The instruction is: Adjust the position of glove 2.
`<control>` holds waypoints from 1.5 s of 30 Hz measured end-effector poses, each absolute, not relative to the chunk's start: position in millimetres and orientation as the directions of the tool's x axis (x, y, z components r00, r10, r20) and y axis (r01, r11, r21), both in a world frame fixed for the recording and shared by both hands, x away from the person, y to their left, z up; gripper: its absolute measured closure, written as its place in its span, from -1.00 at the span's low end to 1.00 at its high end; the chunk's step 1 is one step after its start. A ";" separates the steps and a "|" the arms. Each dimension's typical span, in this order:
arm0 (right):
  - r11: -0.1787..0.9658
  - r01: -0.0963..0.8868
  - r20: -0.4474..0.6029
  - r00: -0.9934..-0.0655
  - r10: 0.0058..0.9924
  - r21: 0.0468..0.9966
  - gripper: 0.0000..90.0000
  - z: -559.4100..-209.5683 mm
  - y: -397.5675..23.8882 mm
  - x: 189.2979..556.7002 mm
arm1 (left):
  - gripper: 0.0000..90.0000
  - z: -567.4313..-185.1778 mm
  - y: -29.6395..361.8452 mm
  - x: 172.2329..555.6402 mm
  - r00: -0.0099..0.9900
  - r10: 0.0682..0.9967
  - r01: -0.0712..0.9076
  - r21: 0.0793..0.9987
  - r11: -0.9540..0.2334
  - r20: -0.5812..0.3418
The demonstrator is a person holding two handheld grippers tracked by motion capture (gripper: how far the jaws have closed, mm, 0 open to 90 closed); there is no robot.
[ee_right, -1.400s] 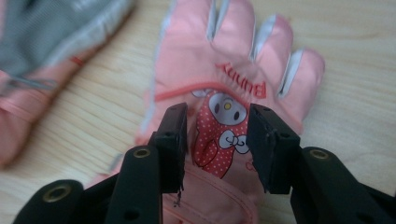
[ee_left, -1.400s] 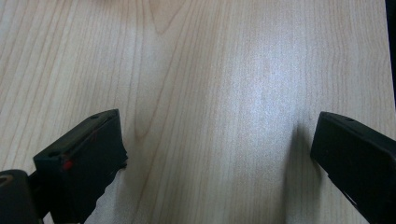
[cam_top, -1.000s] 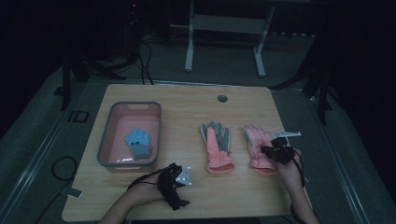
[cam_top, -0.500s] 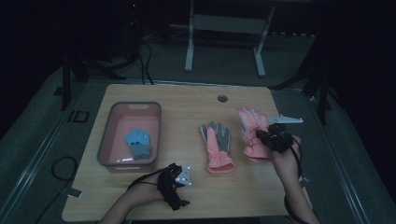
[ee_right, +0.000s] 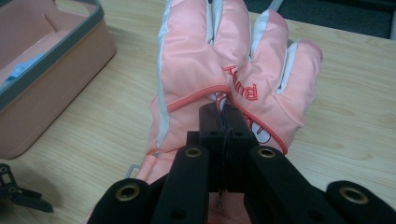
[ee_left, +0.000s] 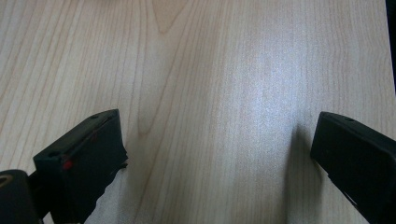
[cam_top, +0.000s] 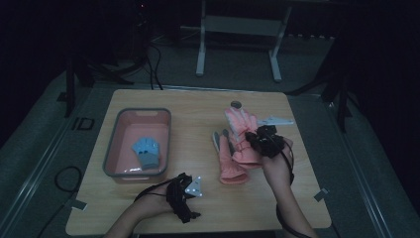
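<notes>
High view looked forward and down from the person's side, taking in the whole table (cam_top: 198,208) from far off. Left gripper view sat very close, facing straight down at bare table wood. Right gripper view looked low along its tongs across the table; pink glove (ee_right: 219,70) and bin (ee_right: 46,93) also appeared from above.

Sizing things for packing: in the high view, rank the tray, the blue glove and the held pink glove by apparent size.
1. Tray
2. Held pink glove, partly hidden by the right tool and nearer the camera, since lifted
3. Blue glove
</notes>
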State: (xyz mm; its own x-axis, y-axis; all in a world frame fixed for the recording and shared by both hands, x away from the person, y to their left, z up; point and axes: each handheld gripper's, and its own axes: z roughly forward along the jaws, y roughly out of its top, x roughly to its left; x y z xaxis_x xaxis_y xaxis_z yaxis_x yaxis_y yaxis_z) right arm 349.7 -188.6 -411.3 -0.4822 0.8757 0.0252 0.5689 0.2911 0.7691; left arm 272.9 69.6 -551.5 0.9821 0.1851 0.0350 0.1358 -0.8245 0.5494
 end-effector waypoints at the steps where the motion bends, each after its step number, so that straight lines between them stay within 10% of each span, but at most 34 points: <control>1: 0.294 0.569 0.026 -0.486 0.873 0.768 0.98 -412.6 -183.9 349.4 | -0.94 -551.4 69.5 272.9 0.982 0.185 0.135 0.550 -0.824 0.035; 28: 0.285 0.668 0.068 -0.450 0.891 0.688 0.89 -492.5 -157.0 357.2 | -0.94 -552.1 68.0 271.2 0.982 0.184 0.134 0.542 -0.830 0.039; 45: 0.322 0.626 0.133 -0.568 0.812 0.711 -0.46 -462.1 -190.9 358.5 | -0.94 -551.9 67.0 273.3 0.978 0.205 0.159 0.535 -0.830 0.026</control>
